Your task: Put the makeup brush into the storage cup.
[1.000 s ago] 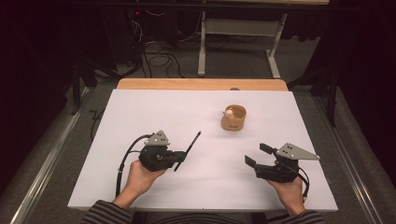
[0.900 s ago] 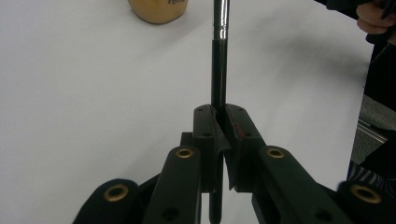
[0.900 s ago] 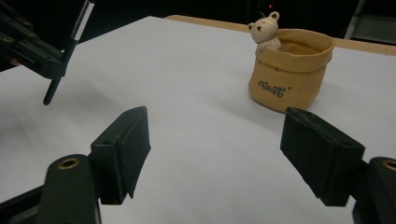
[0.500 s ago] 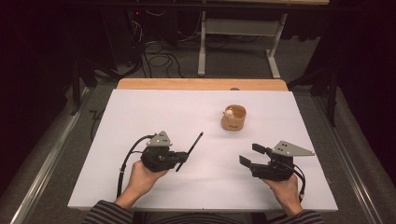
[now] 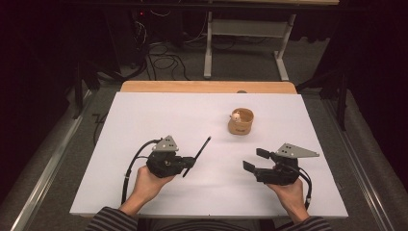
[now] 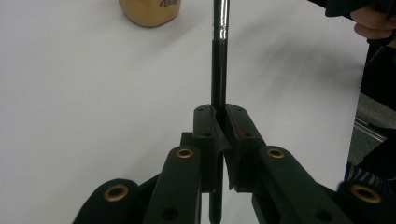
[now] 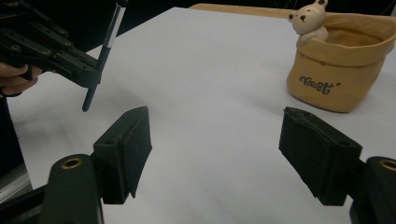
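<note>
We see the left gripper pinching a slim black pen, its long axis slanting up and away toward the tan pouch. Nearer us than the pouch, the right gripper is spread wide over bare white table. A small bear figure sits inside the pouch's rim.

Open white table is left between and ahead of both grippers. Only the tan pot and the slanting pen are found in the way.
</note>
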The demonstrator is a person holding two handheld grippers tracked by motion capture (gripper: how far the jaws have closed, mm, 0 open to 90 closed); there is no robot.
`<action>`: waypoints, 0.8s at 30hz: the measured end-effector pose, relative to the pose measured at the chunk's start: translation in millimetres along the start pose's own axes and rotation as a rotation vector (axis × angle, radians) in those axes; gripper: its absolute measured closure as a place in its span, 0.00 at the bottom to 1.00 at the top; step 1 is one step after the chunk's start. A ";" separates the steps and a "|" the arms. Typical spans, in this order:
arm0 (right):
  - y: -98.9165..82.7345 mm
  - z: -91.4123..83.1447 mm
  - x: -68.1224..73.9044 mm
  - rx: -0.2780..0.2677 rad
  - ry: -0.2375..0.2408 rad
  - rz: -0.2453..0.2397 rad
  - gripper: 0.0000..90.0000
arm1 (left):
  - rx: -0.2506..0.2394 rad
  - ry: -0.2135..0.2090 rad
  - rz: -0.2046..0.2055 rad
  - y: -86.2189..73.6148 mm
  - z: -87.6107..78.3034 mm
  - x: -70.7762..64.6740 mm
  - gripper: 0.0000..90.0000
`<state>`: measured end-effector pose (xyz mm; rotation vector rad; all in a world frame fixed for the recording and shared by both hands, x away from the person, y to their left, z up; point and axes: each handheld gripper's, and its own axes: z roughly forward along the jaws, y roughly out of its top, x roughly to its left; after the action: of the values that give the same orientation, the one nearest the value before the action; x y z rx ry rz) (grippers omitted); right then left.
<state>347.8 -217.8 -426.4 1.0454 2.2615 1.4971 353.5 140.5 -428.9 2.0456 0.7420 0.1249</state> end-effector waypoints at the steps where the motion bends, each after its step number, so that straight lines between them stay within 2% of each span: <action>1: 1.0 0.9 1.2 0.002 0.006 0.000 0.30 | 0.000 -0.001 0.001 0.0 0.1 -0.1 0.93; 24: 13.2 27.4 16.8 -0.007 0.076 -0.006 0.45 | -0.005 -0.006 0.028 2.5 3.9 -5.8 0.93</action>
<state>356.4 -184.2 -424.1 0.9954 2.3058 1.5663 351.3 133.4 -428.0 2.0512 0.7089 0.1370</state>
